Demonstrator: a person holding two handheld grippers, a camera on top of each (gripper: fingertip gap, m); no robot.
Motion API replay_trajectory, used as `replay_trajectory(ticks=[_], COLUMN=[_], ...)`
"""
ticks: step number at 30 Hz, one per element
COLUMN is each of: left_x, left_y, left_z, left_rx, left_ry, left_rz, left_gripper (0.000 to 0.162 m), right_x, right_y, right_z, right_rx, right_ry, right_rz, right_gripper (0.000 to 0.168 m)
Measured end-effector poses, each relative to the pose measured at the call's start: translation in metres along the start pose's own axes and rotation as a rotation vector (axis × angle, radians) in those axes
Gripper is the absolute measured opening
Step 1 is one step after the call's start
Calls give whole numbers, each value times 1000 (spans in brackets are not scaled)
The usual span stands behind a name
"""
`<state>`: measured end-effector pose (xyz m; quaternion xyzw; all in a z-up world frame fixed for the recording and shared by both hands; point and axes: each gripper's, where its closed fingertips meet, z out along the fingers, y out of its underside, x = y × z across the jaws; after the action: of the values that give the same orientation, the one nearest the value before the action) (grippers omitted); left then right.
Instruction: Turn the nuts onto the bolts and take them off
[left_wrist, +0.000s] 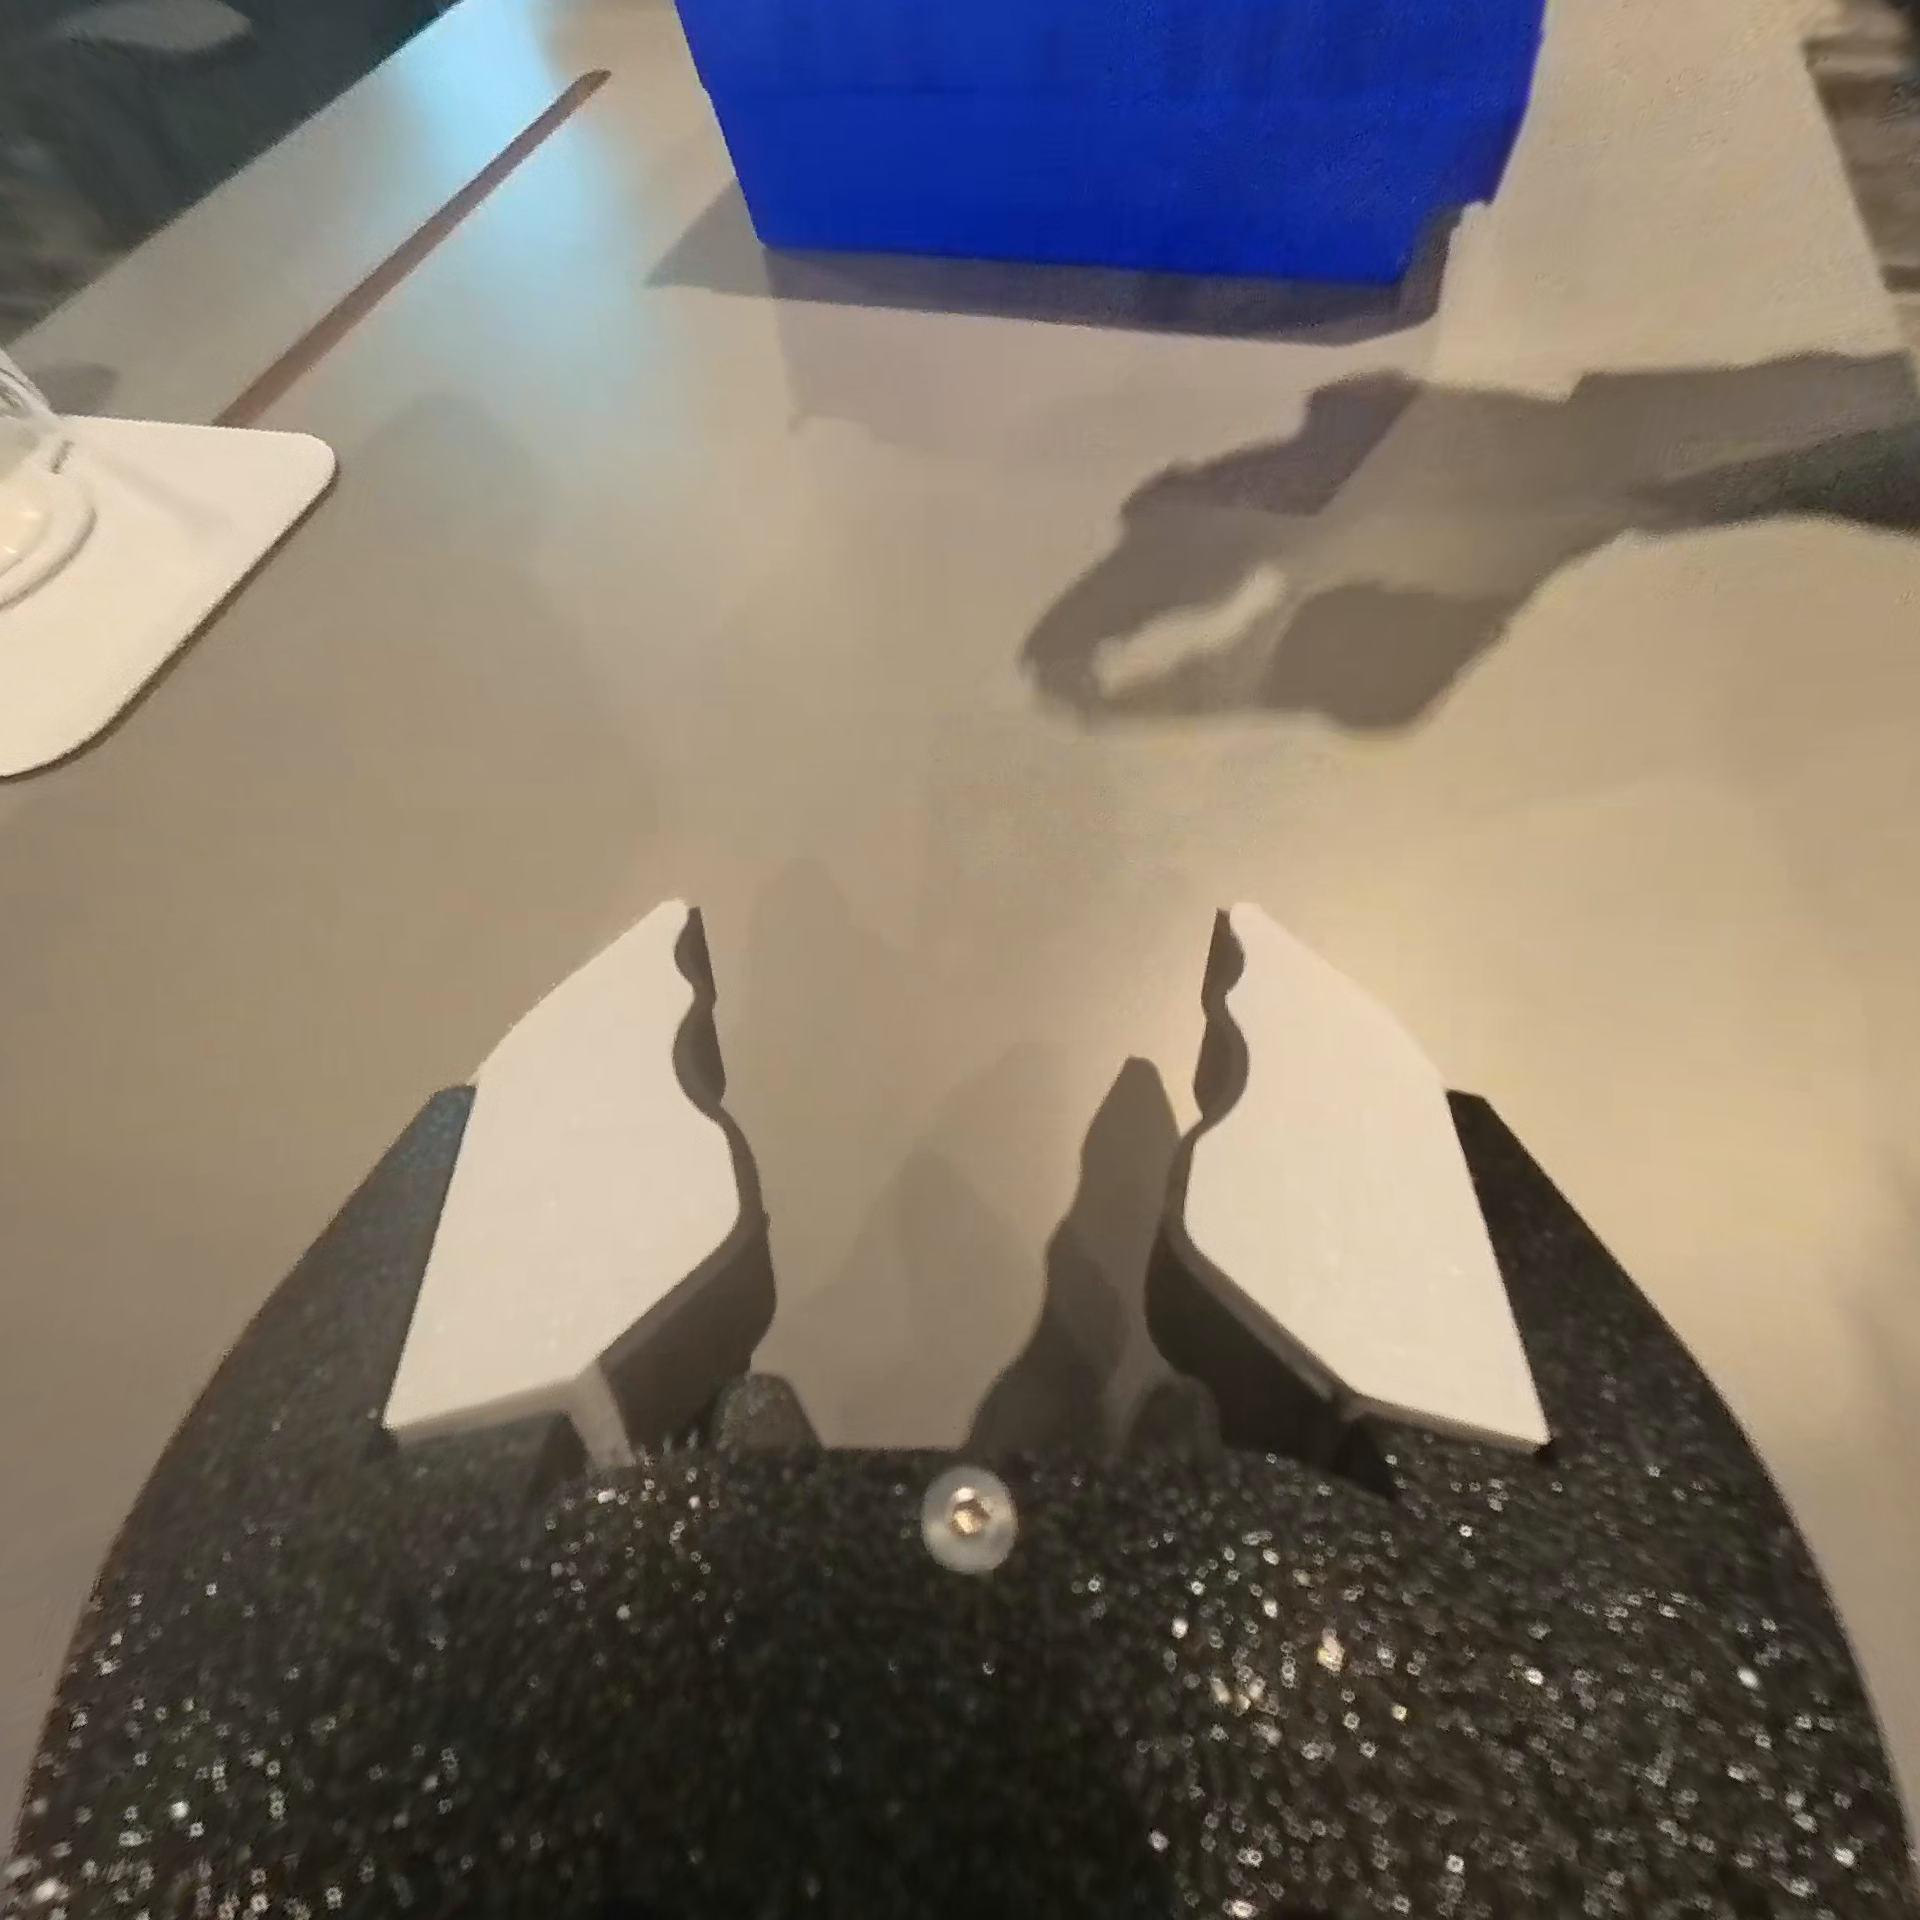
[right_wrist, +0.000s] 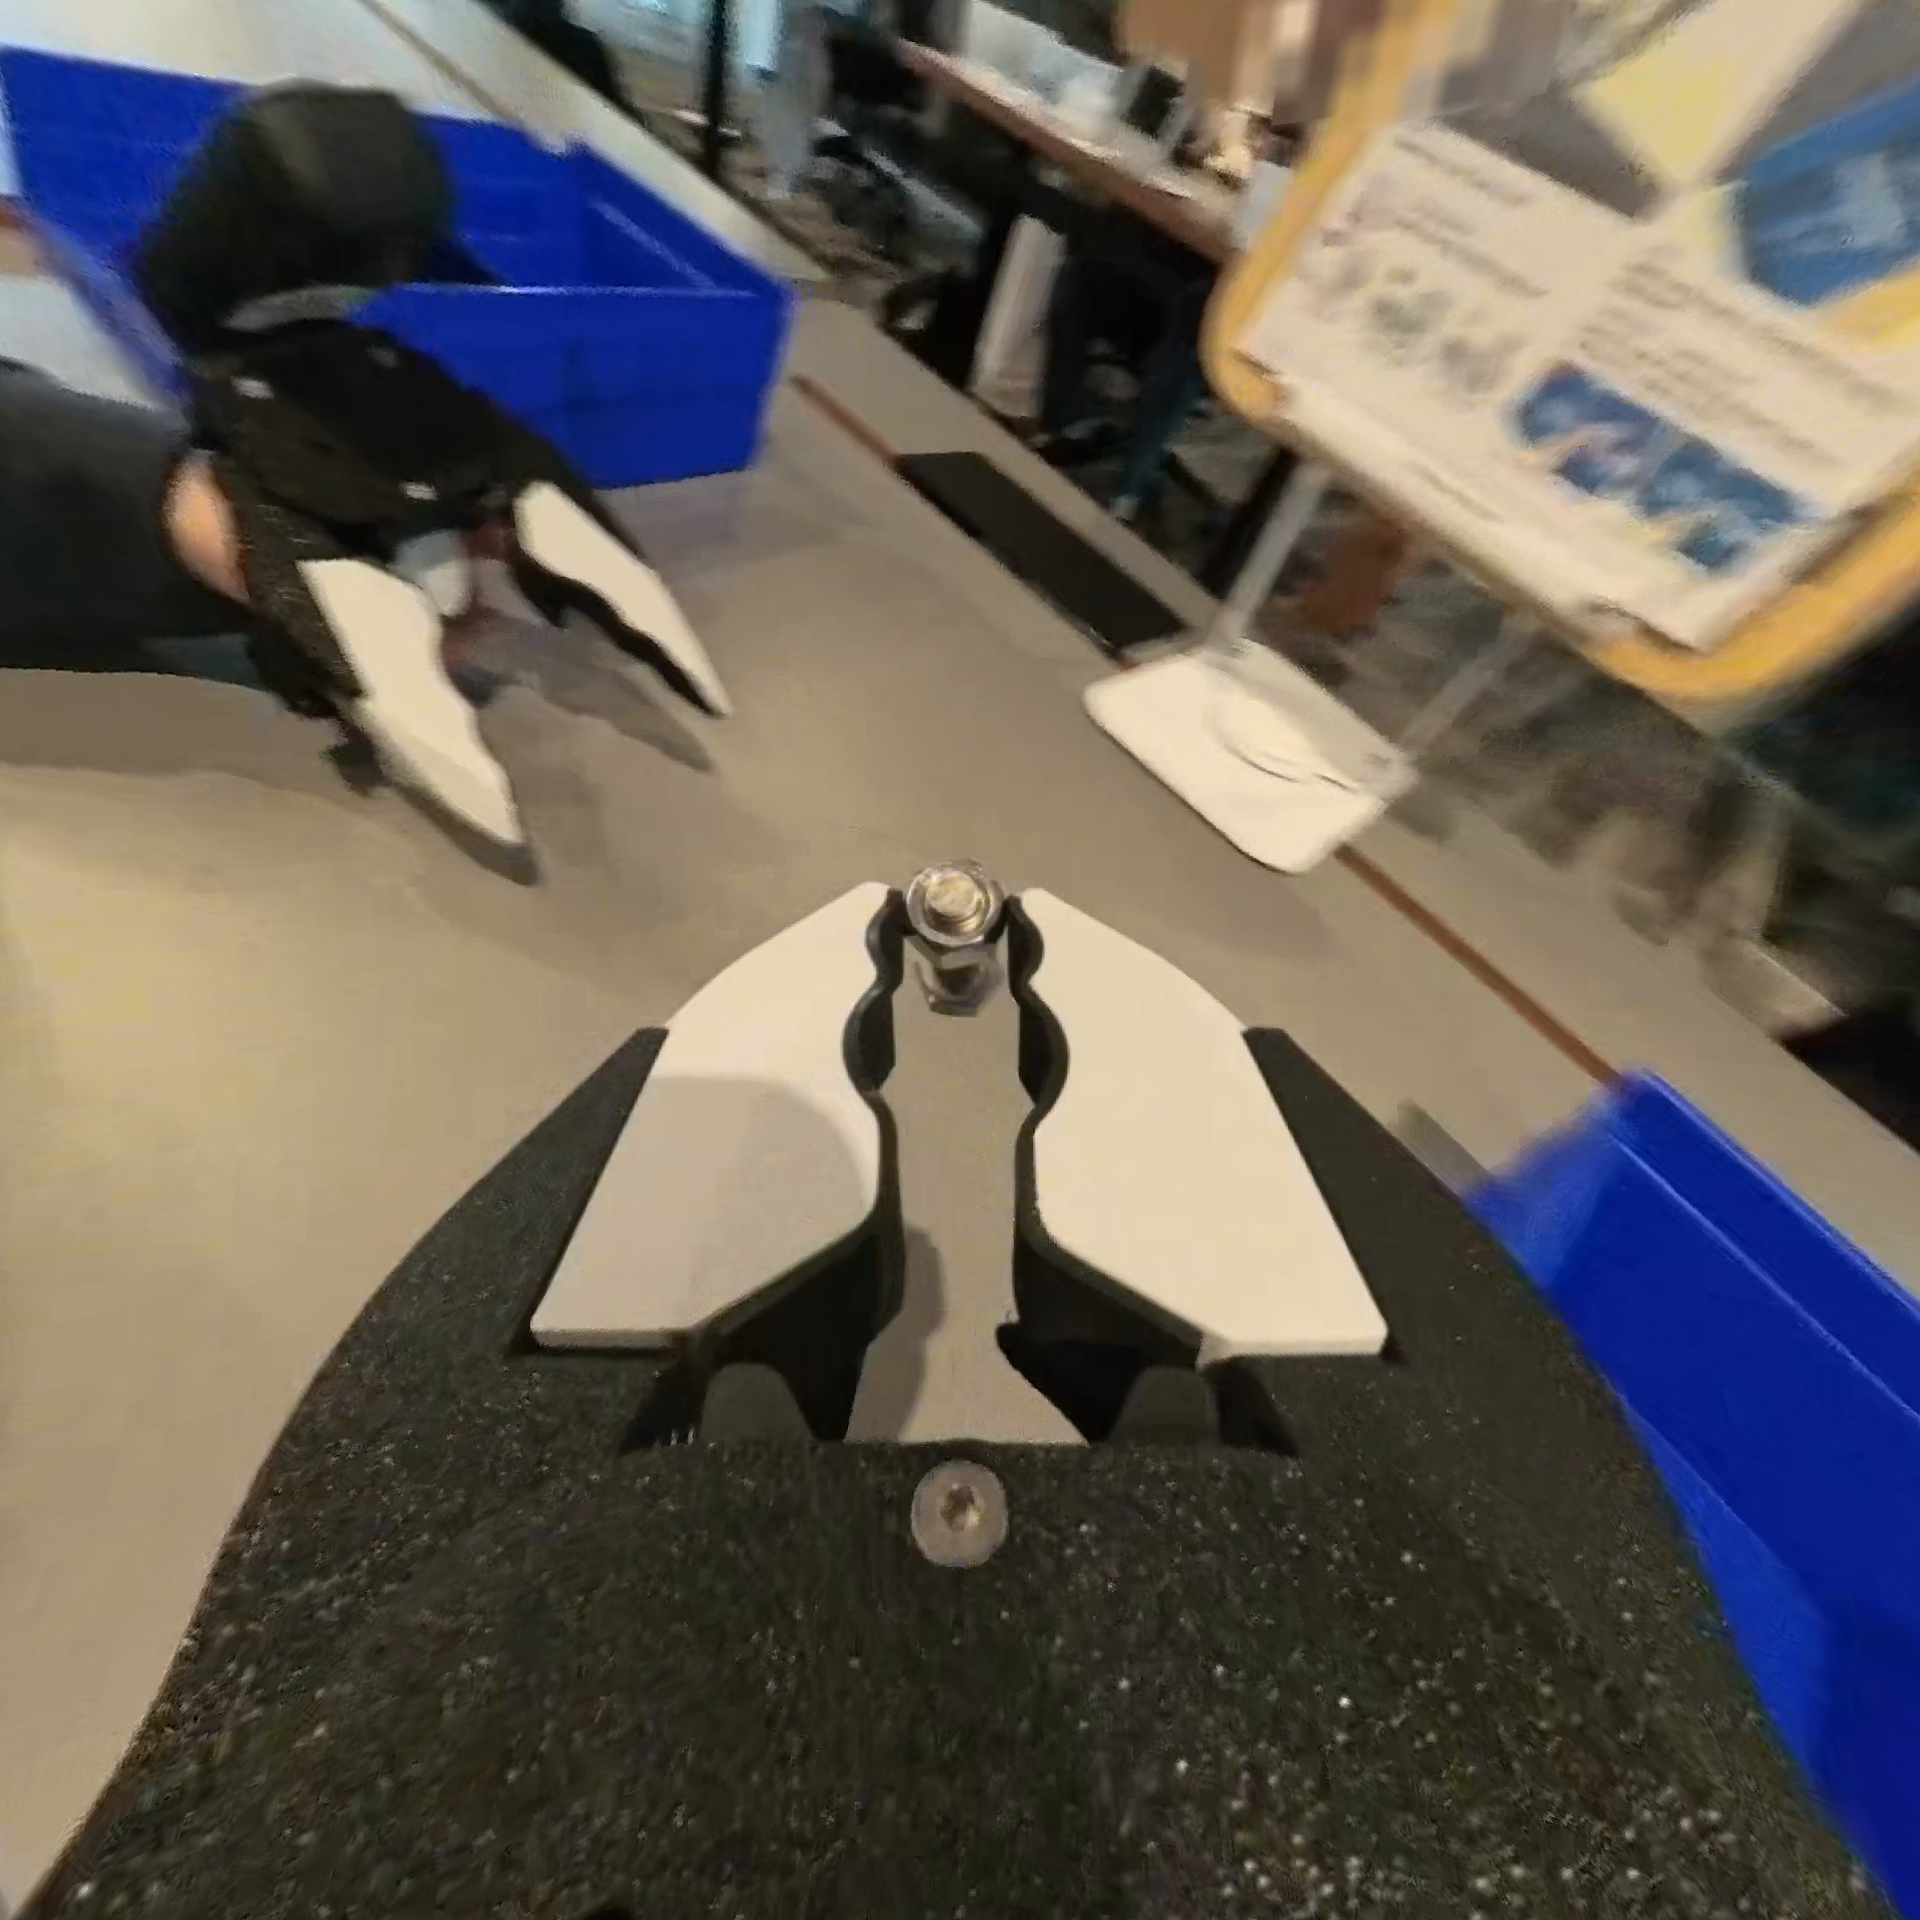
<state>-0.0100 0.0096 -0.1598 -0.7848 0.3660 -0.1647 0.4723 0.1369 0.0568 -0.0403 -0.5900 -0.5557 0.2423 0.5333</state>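
- The right gripper (right_wrist: 951, 940), with white finger plates on a black grainy body, is clamped at its very tips on a small silver steel bolt with a nut threaded on its shank (right_wrist: 948, 951). The bolt sits end-on to the right wrist camera, above the matte grey table (right_wrist: 208, 1039).
- The hold looks shallow: only the outermost notch of the fingers (right_wrist: 1122, 1122) bears on the metal. I would keep the squeeze firm and the wrist steady, since a twist from the other side could roll the bolt out of the tips.
- The left gripper (left_wrist: 961, 914), of the same make, has its fingers (left_wrist: 582, 1195) spread wide with nothing between them. It hangs low over bare table, pointing down, well apart from the bolt.
- The step in hand, as I judge it, is to bring the left gripper across to the nut. It should come square to the bolt's axis and close on the nut's flats, not on the thread.
- Both views are smeared, so slowing before contact would help the aim.
- Turn in short arcs, releasing and re-gripping, while the right side only holds.
- Further off, a deep blue plastic bin (left_wrist: 1101, 135) stands beyond the left gripper; a second blue bin's rim (right_wrist: 1714, 1299) lies close at the right. Whether either holds more nuts or bolts cannot be told.
- A white square stand base (right_wrist: 1247, 758) stands at the far edge, clear of the work.
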Motion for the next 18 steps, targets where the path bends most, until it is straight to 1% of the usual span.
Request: replay_trajectory(ticks=[2,4,7,10,12,18], left_x=[1,1,1,-1,-3,-3], left_y=[3,6,10,12,13,18], left_z=[3,6,8,8,8,8], left_rx=[-11,-24,-35,-40,-43,-60], left_ry=[8,9,15,13,7,13], left_rz=[-8,-8,-17,-24,-24,-24], left_gripper=[90,90,90,90,90,88], right_x=[38,73,107,124,127,122], right_y=[14,39,89,133,156,194], right_z=[-35,-62,-79,-78,-73,-55], right_rx=[-29,-85,-190,-284,-343,-446], right_ry=[117,195,174,91,20,-120], right_rz=[25,56,107,129,131,128], right_gripper=[19,19,19,19,19,20])
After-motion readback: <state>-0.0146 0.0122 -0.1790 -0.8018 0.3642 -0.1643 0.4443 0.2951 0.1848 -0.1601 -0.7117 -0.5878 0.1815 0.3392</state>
